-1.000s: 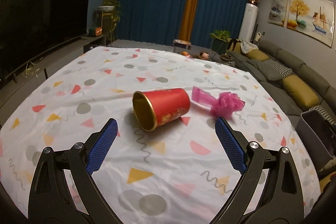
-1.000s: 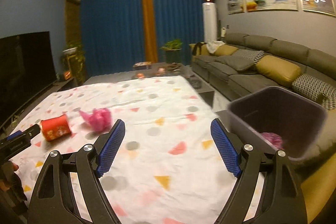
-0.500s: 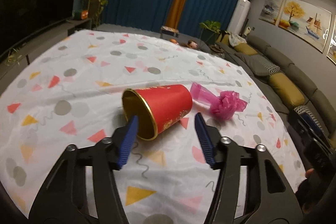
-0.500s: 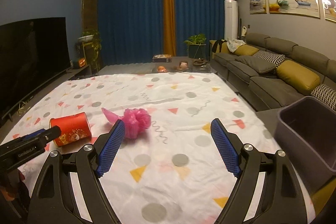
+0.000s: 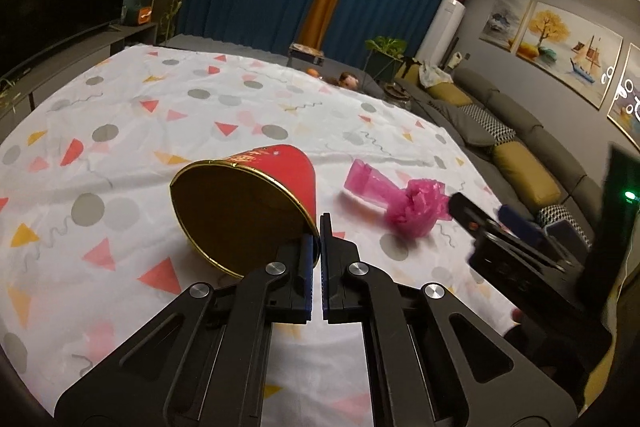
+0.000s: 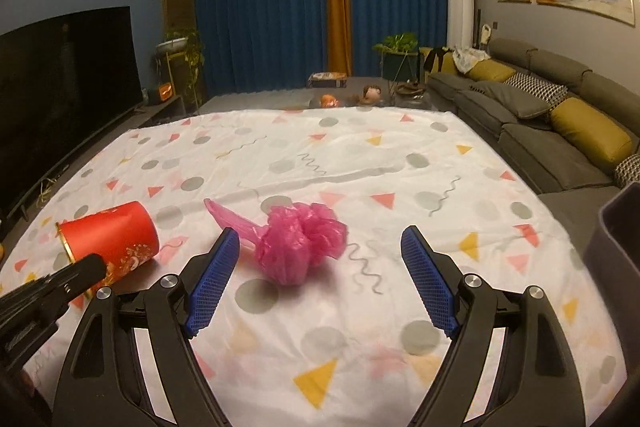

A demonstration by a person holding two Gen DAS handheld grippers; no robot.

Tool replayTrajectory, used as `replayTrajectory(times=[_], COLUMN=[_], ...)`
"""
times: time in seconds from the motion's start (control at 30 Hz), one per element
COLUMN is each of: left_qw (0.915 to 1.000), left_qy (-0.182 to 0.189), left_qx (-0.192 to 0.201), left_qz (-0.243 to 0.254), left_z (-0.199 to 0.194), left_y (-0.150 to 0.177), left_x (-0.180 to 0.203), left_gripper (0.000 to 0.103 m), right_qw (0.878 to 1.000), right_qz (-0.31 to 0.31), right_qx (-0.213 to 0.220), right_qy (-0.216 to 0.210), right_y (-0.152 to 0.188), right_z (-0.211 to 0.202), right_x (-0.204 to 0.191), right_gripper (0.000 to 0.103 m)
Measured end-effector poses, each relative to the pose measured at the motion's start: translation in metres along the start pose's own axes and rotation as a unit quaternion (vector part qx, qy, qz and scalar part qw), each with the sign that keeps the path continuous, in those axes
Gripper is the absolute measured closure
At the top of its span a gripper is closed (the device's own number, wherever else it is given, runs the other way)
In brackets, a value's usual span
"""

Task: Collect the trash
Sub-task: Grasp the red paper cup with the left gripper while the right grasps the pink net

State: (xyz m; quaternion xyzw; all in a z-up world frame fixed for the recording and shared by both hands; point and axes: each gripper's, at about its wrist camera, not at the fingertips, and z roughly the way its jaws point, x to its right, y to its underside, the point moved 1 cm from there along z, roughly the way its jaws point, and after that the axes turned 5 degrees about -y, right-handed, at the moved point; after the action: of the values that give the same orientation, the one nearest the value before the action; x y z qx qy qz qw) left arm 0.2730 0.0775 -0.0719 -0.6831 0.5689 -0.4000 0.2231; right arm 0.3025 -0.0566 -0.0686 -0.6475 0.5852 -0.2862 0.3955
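Observation:
A red paper cup (image 5: 280, 171) with a gold inside lies on its side on the patterned tablecloth (image 5: 200, 99). My left gripper (image 5: 318, 239) is shut on the cup's near rim, one pad inside the mouth and one outside. The right wrist view shows the same cup (image 6: 108, 235) at the left with the left gripper (image 6: 80, 271) against it. A crumpled pink plastic bag (image 6: 300, 243) lies just beyond my right gripper (image 6: 320, 231), which stands open with nothing between its pads. In the left wrist view the bag (image 5: 412, 211) sits right of the cup, with the right gripper (image 5: 482, 207) beside it.
A dark grey bin (image 6: 616, 239) stands off the table's right edge. A grey sofa (image 6: 560, 131) with yellow cushions runs along the right wall, and a large TV (image 6: 60, 87) along the left. The tablecloth (image 6: 360, 155) stretches away behind the trash.
My left gripper moved up to the cup and shut on its rim, and the cup's mouth now tilts toward the camera. My right gripper swung left from the bin to face the pink bag.

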Motion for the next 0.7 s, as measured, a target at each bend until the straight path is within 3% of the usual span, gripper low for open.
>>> replayTrajectory(times=[0.1, 0.3, 0.6, 0.67, 0.7], left_qw=[1.0, 0.9998, 0.9998, 0.9998, 0.9998], left_qy=[0.001, 0.002, 0.003, 0.002, 0.002], left_qx=[0.006, 0.018, 0.02, 0.02, 0.02], left_qz=[-0.001, 0.0, -0.006, -0.006, -0.006], left_z=[-0.004, -0.011, -0.012, -0.012, -0.011], left_y=[0.0, -0.002, -0.003, -0.003, -0.003], left_x=[-0.001, -0.003, -0.007, -0.007, -0.007], left_gripper=[0.101, 0.101, 0.101, 0.101, 0.101], right_qw=[1.0, 0.999, 0.998, 0.998, 0.998], right_qz=[0.0, 0.01, -0.003, -0.009, -0.012], right_qx=[-0.007, -0.036, -0.06, -0.06, -0.059], right_qy=[0.004, 0.003, -0.004, -0.008, -0.01], right_y=[-0.005, -0.01, -0.008, -0.008, -0.007], right_z=[0.01, 0.031, 0.04, 0.039, 0.039], right_x=[-0.003, -0.003, -0.008, -0.01, -0.011], right_gripper=[0.023, 0.037, 0.074, 0.087, 0.087])
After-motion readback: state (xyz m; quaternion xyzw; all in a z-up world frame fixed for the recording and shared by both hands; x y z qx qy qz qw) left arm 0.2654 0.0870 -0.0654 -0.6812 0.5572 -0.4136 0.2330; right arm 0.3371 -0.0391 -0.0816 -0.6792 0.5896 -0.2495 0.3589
